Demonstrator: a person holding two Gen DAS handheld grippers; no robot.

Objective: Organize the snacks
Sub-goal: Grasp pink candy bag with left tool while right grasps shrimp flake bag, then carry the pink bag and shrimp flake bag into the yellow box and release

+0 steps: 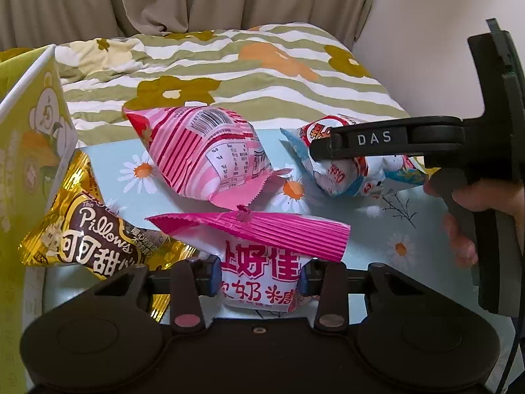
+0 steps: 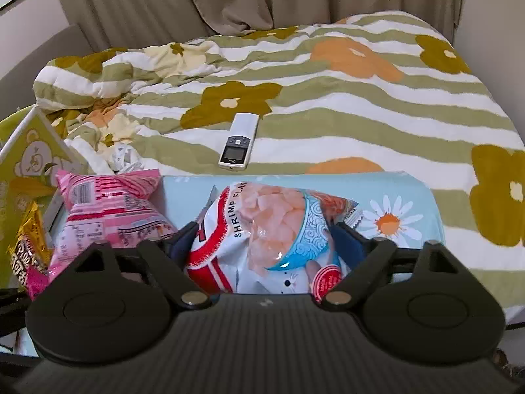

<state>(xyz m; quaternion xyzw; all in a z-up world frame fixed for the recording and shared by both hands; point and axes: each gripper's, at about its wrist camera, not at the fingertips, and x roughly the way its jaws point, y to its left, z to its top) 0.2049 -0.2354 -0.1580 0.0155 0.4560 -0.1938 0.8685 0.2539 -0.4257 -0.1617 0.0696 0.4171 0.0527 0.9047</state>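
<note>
My left gripper [image 1: 259,277] is clenched on the white snack packet with a magenta crimped top [image 1: 262,259], its blue pads pressing both sides at the near edge of the pale blue daisy-print desk [image 1: 377,226]. My right gripper [image 2: 262,239] brackets the white, red and blue shrimp-flake bag [image 2: 262,233] at the desk's right, pads against its sides, grasping it. Farther off, between them, lies the pink striped puffed packet [image 1: 206,154], barcode up. To the left the gold foil Pillows packet [image 1: 88,226] leans on the yellow-green cardboard box [image 1: 29,151]. Beyond the desk, a white remote control [image 2: 238,141] rests on the striped floral bed quilt [image 2: 328,105].
</note>
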